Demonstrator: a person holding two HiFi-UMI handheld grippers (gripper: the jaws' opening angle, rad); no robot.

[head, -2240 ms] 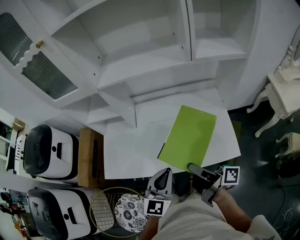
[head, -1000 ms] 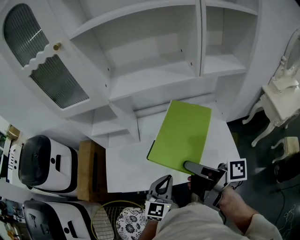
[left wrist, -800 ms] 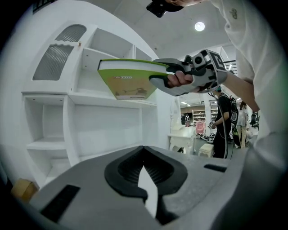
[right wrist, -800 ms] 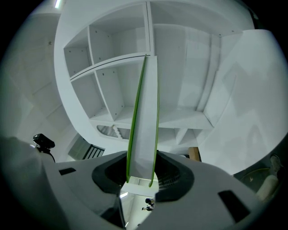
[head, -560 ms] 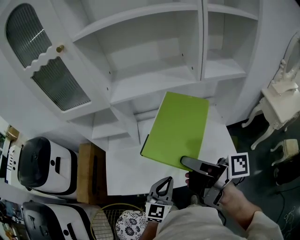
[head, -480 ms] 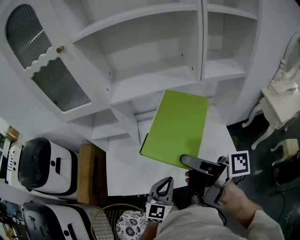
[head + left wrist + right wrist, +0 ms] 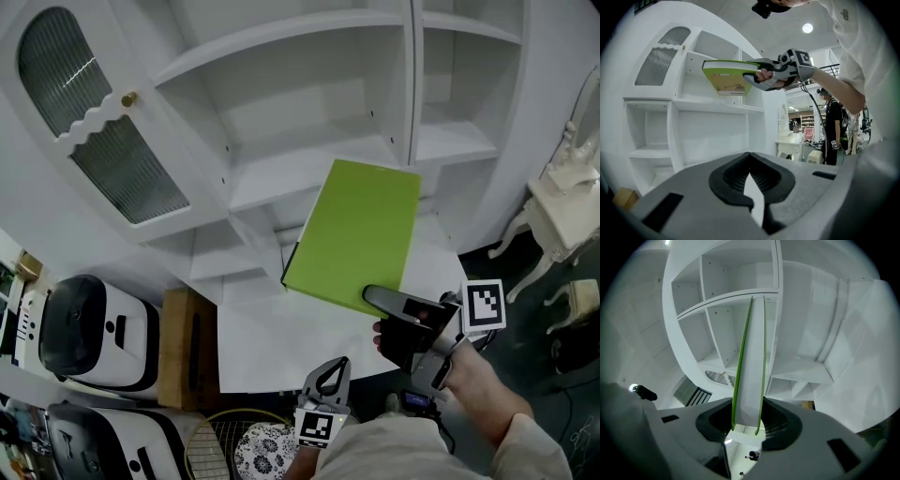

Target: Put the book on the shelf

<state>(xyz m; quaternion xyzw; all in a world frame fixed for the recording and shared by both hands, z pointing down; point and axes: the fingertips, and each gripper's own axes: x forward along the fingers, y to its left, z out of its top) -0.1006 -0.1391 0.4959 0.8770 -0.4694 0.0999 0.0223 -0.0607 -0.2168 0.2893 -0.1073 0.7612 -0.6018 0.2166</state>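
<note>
A flat lime-green book point(image 7: 361, 234) is held by its near edge in my right gripper point(image 7: 382, 306), which is shut on it. The book hangs level above the white counter point(image 7: 281, 337), its far edge in front of the white shelf unit point(image 7: 309, 159). In the right gripper view the book point(image 7: 749, 366) stands edge-on between the jaws and points at a shelf board point(image 7: 726, 301). The left gripper view shows the book point(image 7: 724, 79) and right gripper point(image 7: 766, 78) raised beside the shelves point(image 7: 708, 105). My left gripper point(image 7: 331, 370) stays low by my body, shut and empty point(image 7: 749, 155).
Two white appliances point(image 7: 89, 309) and a wooden board point(image 7: 183, 342) sit to the left. A patterned plate point(image 7: 258, 450) and a wire rack point(image 7: 211, 441) lie near my body. A glazed cabinet door point(image 7: 94, 122) stands open on the left. A white ornate table point(image 7: 567, 202) is to the right.
My right gripper has lifted the green book off the counter and carried it up and toward the shelves. The left gripper has kept still.
</note>
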